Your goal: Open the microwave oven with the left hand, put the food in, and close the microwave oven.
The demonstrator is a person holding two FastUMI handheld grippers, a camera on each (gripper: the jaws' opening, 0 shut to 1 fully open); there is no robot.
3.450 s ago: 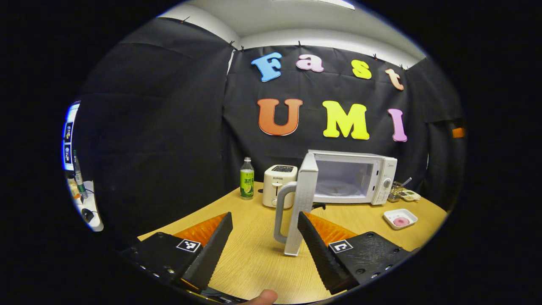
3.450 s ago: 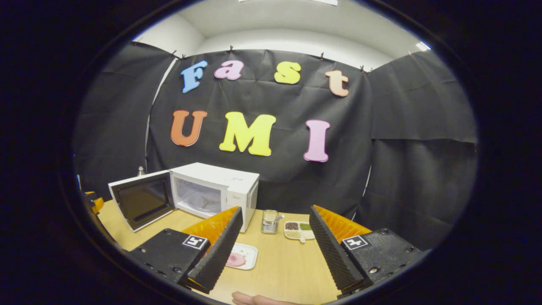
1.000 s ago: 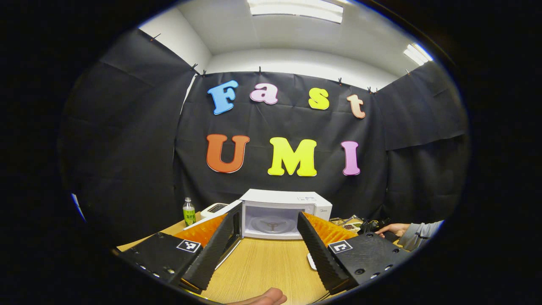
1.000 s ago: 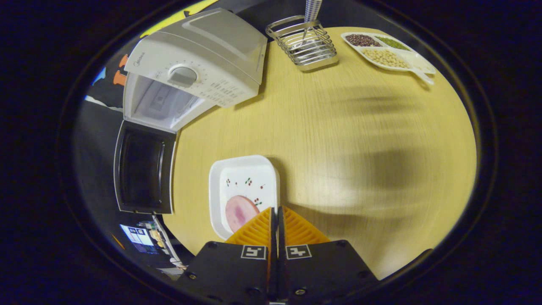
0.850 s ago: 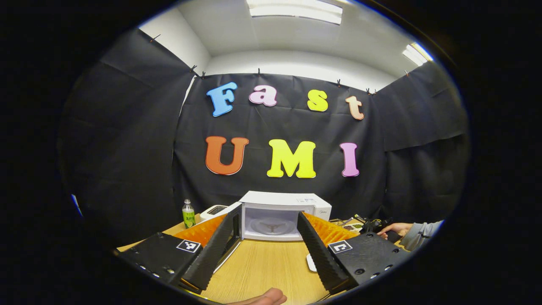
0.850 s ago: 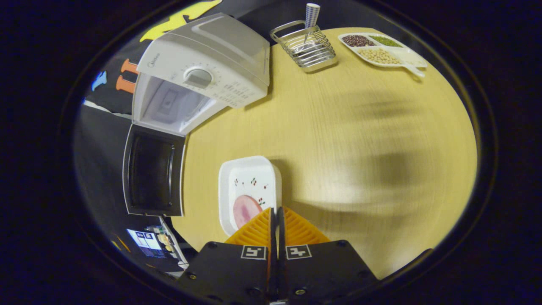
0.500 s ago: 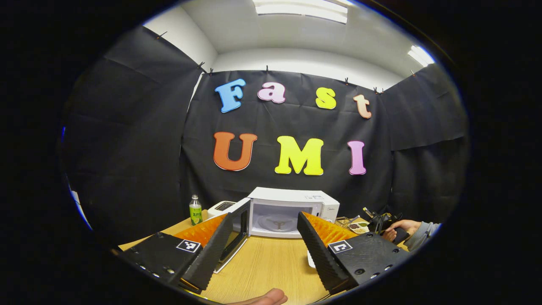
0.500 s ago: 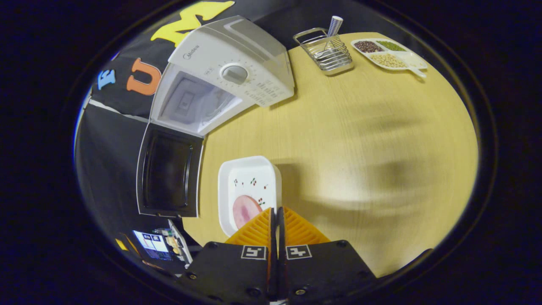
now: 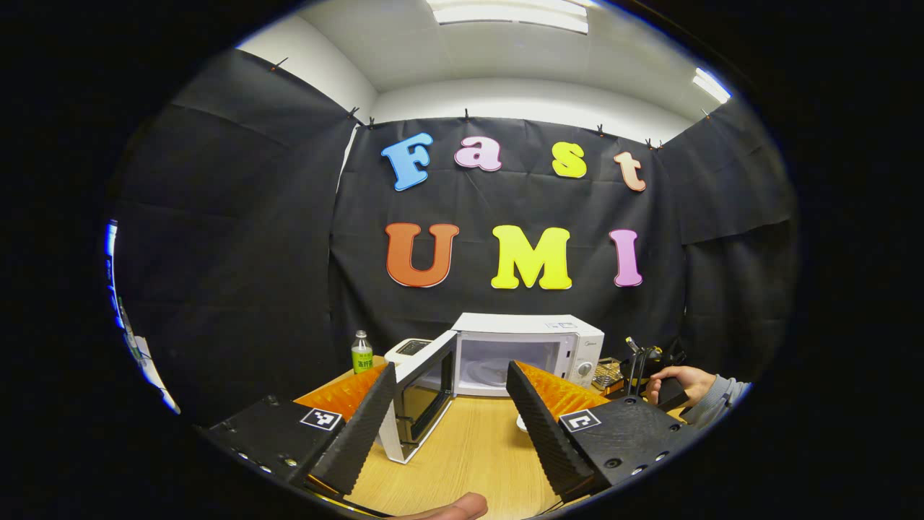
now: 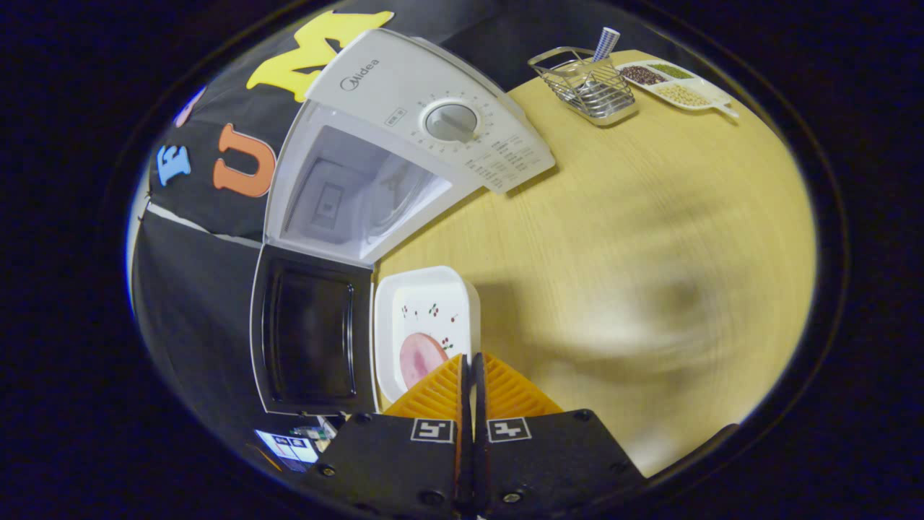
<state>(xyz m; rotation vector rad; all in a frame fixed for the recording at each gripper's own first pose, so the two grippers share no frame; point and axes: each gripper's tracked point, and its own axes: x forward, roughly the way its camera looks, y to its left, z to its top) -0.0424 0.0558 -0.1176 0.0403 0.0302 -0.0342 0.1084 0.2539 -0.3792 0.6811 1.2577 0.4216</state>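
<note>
The right gripper (image 10: 471, 368) has its two ribbed orange fingers pressed together on the near rim of a white, rounded-square plate (image 10: 426, 307), a glossy shallow dish printed with tiny red and green sprigs. On it lies the food (image 10: 421, 359), a flat, smooth pink round with a darker pink centre, partly covered by the finger tips. In the right gripper view the plate sits just in front of the microwave (image 10: 404, 137), a boxy white metal oven with a round grey dial on its front panel; the pale, smooth cavity stands open. Its door (image 10: 312, 339), a white frame around a dark glass pane, is swung fully out and lies beside the plate's edge. The table (image 10: 635, 238) is light wood with a fine straight grain. At its far end stand a wire rack (image 10: 586, 85) of bright chrome rods and a white divided dish (image 10: 675, 85) of dark, green and tan beans. The left gripper (image 9: 451, 404) is held back from the oven with its black, saw-toothed fingers spread wide and nothing between them. In the left gripper view a green-labelled bottle (image 9: 362, 353) and a cream toaster (image 9: 408, 349) stand left of the oven, and a hand (image 9: 678, 381) in a grey sleeve shows at the right.
</note>
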